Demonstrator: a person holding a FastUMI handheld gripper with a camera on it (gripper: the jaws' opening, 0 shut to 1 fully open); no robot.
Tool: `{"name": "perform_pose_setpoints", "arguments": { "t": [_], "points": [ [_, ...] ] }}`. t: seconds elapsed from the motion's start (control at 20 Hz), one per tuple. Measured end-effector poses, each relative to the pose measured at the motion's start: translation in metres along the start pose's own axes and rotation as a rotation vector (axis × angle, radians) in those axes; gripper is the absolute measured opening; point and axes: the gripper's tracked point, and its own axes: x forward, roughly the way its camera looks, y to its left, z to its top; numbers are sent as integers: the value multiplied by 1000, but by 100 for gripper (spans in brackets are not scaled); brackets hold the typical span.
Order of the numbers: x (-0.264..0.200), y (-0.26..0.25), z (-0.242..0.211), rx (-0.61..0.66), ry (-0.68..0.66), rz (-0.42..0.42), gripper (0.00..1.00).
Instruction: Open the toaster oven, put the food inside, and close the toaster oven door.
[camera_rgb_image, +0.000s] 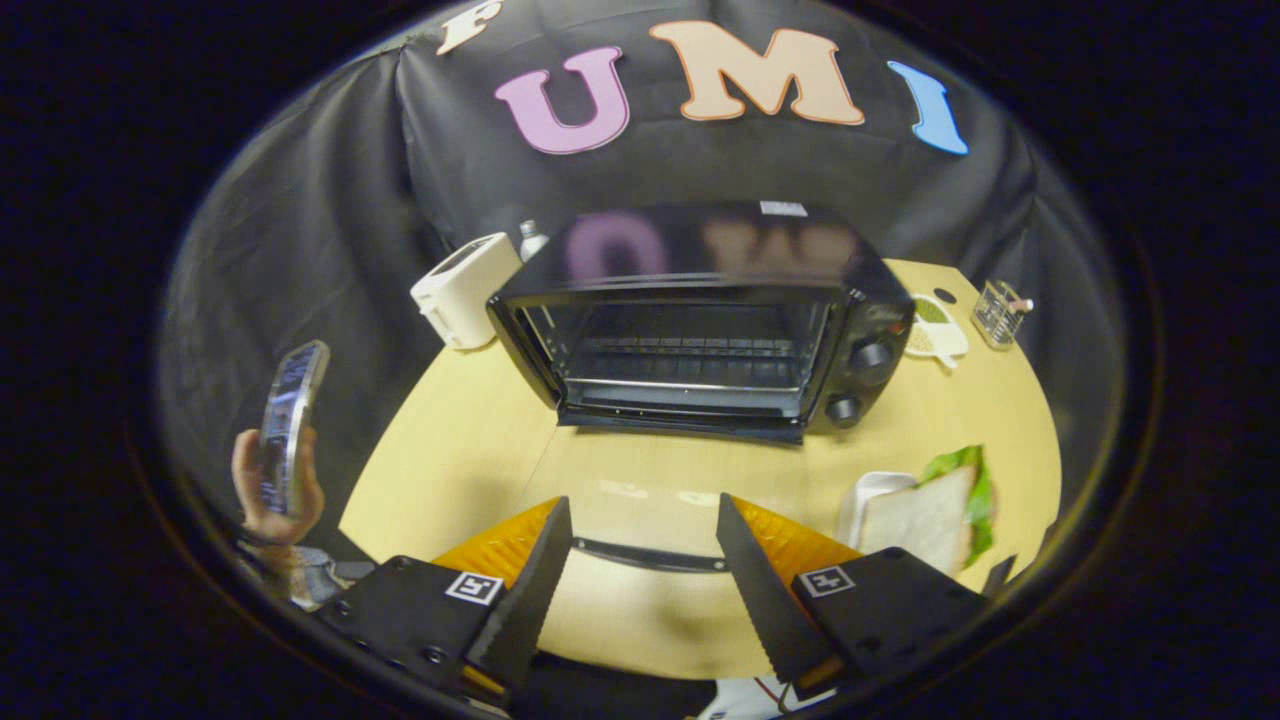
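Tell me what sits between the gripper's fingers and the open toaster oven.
In the gripper view, the lowered glass door with its dark handle lies between the open gripper and the toaster oven, over the table.

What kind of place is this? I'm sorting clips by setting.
Probably a staged kitchen tabletop in a recording booth: an open toaster oven, a white toaster and a sandwich sit on a wooden table. The open gripper holds nothing.

The gripper (645, 535) has its jaws spread wide, holding nothing.
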Motion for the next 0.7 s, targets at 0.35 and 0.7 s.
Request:
{"name": "perform_pose_setpoints", "arguments": {
  "t": [0.35,0.7],
  "points": [
    [-44,-126,-12,-33,193,-201,92],
    [-20,-202,-72,34,368,-278,92]
  ]
}}
